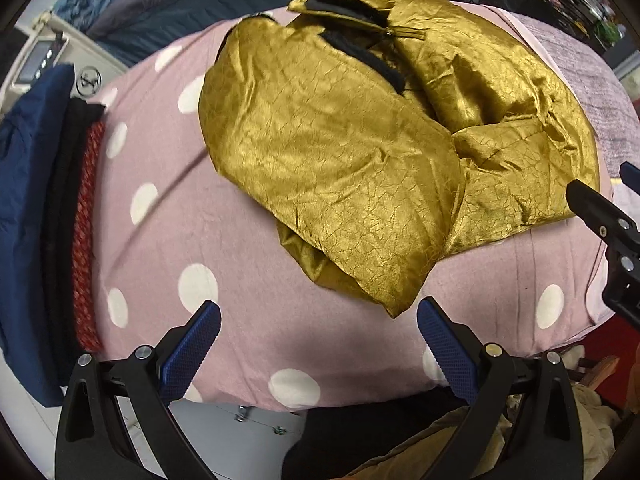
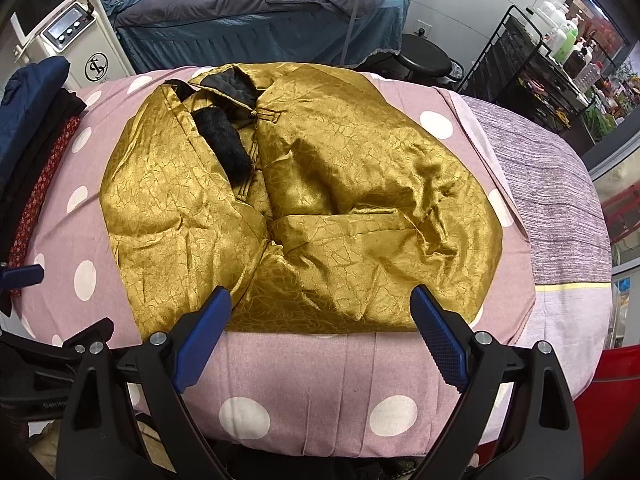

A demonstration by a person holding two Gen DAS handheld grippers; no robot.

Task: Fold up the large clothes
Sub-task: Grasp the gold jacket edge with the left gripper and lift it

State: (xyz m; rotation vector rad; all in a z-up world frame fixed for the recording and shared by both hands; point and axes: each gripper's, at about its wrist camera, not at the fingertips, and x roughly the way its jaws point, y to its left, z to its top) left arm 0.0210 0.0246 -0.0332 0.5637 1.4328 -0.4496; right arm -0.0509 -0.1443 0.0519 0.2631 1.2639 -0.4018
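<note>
A shiny gold padded jacket [image 1: 352, 152] [image 2: 304, 208] with black furry collar trim [image 2: 224, 148] lies crumpled on the pink polka-dot bed cover [image 1: 160, 248] [image 2: 304, 368], its sleeves folded in over the body. My left gripper [image 1: 318, 320] hovers open over the cover, just short of the jacket's near corner. My right gripper [image 2: 320, 312] is open too, its blue fingertips above the jacket's near hem with nothing between them. The right gripper [image 1: 600, 216] also shows at the right edge of the left wrist view.
A stack of folded clothes, navy, black and red patterned [image 1: 52, 216] [image 2: 36, 152], sits at the left end of the bed. A grey striped blanket [image 2: 552, 192] covers the right end. Behind stand another bed [image 2: 256, 12], a white machine [image 2: 68, 36], a black stool [image 2: 424, 60] and a bottle cart [image 2: 556, 60].
</note>
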